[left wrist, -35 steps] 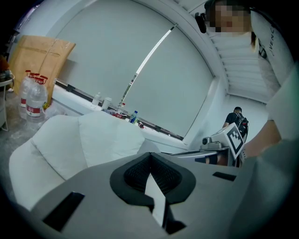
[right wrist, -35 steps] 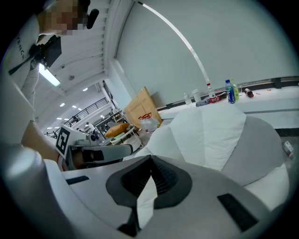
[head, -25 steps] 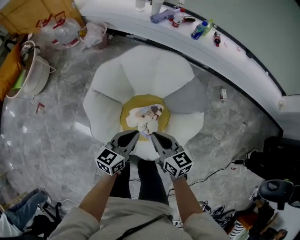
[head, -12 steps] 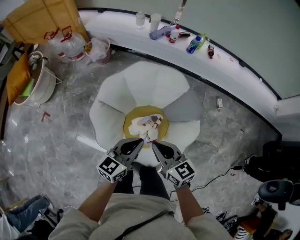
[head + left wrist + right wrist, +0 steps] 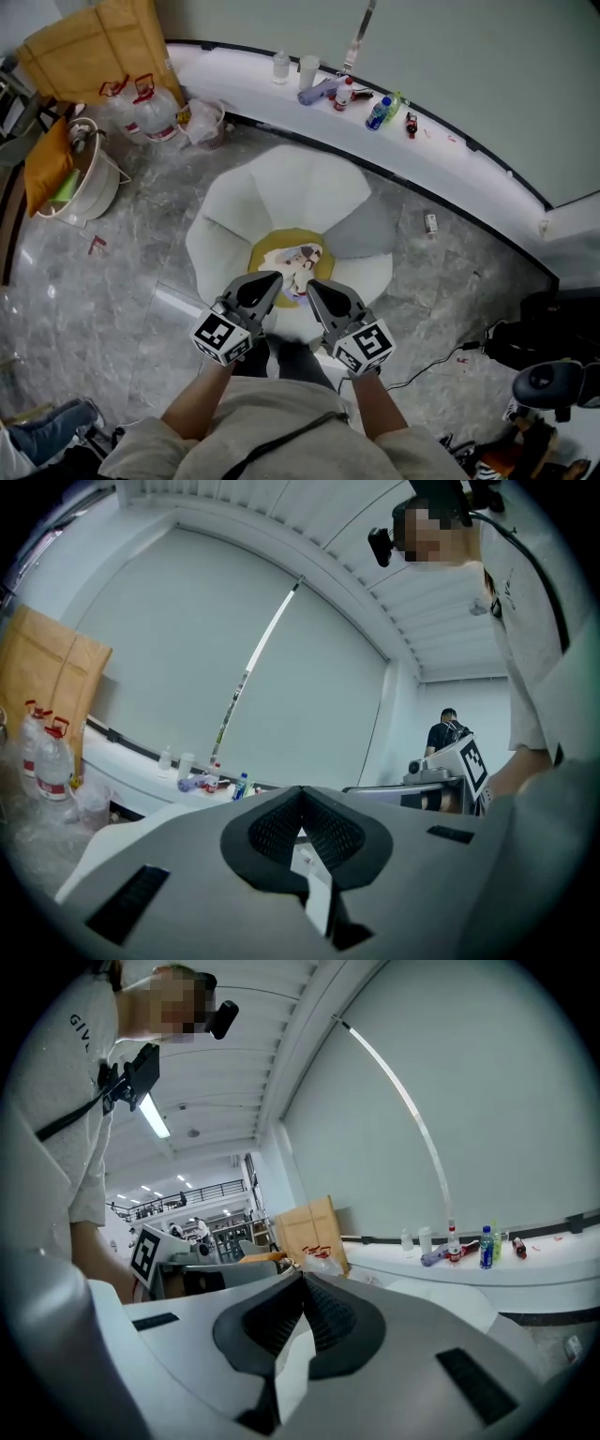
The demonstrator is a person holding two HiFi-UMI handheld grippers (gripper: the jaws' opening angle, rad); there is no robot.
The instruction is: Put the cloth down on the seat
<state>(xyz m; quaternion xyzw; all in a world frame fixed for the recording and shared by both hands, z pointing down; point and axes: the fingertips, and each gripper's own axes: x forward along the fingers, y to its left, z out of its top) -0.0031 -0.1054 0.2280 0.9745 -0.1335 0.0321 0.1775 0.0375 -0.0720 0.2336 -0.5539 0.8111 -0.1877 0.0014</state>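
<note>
Since both hands have risen from it, the flower-shaped seat (image 5: 300, 183) bears the cloth (image 5: 298, 262) on its yellow middle, apparently lying free. The left gripper (image 5: 275, 277) and right gripper (image 5: 313, 285) hover above, jaws pressed together, empty, so the placing looks finished.

The only letters I can read are "GIV", in dark print near the shoulder of the person's white shirt (image 5: 82, 1024); whatever follows them runs out of sight. The marker cubes (image 5: 222, 335) on the left gripper (image 5: 274, 277) and the right gripper (image 5: 312, 284) carry black-and-white square code patterns, not words. The labels on the bottles (image 5: 379, 112) along the ledge (image 5: 469, 173) and on the water jugs (image 5: 155, 111) are too small to read.
</note>
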